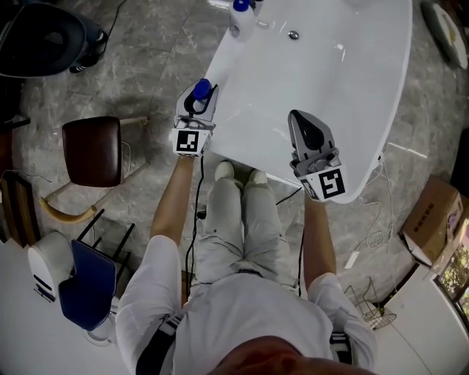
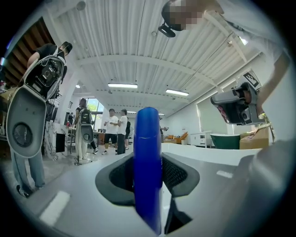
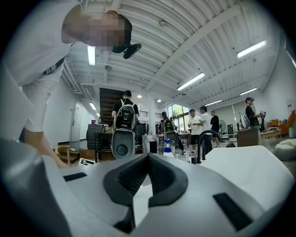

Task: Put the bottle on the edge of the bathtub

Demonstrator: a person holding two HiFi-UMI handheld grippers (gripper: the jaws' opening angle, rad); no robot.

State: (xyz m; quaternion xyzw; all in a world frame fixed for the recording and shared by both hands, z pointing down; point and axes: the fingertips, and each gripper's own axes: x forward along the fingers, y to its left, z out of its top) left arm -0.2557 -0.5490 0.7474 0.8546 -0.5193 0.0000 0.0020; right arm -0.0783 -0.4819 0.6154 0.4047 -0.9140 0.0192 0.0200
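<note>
A brown chair (image 1: 91, 150) is standing on the marble floor (image 1: 146, 51) at the far left, well apart from the tub (image 1: 352, 80). Just right of it, the person's left arm is reaching forward with the left gripper (image 1: 201, 97) pointing level. Its jaws are clamping a blue bottle (image 2: 148, 162), which is standing upright between the pads, its rounded top rising above them. From the head view the bottle is sitting right at the tub's left rim; whether its base is touching the rim I cannot tell.

The white tub is filling the middle of the scene, its near end curving round in front of the person's feet. At its far end a spray bottle (image 1: 240, 16) with a blue top is standing on the rim, and a small metal drain (image 1: 293, 34) is showing in the basin just right of it. In the right gripper view a black tap (image 3: 206, 143) is rising beside that spray bottle.

The right gripper (image 1: 300, 121) is hovering over the tub's near end, also pointing level. Its jaws are lying together with the tips meeting, and nothing is sitting between them.

At the far right, a cardboard box (image 1: 432, 220) is lying on the floor beside the tub, with a white cable (image 1: 374, 234) trailing between them
</note>
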